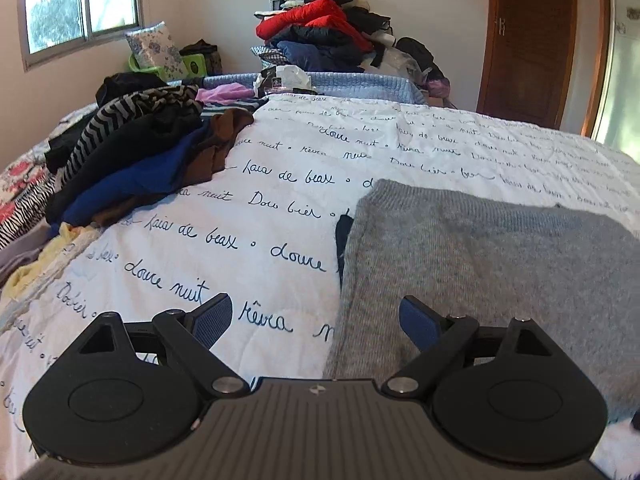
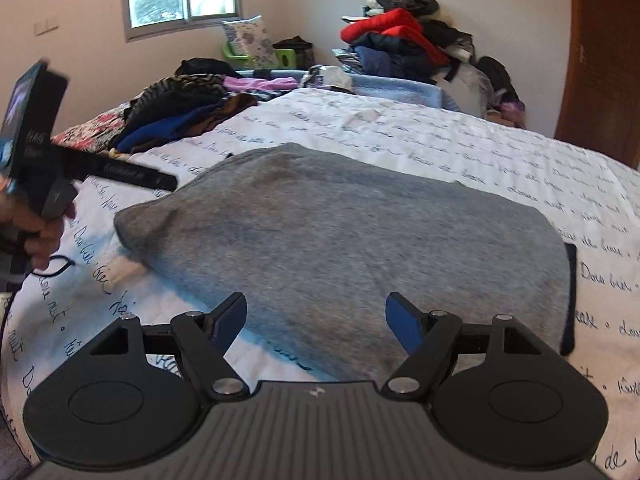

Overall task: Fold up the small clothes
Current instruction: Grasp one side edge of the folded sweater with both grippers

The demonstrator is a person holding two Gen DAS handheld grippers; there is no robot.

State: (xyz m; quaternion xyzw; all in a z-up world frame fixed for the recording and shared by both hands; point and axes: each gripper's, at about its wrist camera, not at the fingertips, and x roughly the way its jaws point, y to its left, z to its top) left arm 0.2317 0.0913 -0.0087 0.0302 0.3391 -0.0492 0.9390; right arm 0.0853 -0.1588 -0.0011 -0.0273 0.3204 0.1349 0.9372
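Sweater (image 2: 340, 240) (grey) flat on bedspread (image 2: 460, 148).

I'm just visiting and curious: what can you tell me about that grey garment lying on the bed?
The grey garment looks like soft, fuzzy knit, laid flat and apparently already folded, on the white bedspread printed with handwriting. A dark layer peeks out along its edges. Both tools hover above its near edge with jaws open; nothing grips it. The clothes pile lies apart from it.
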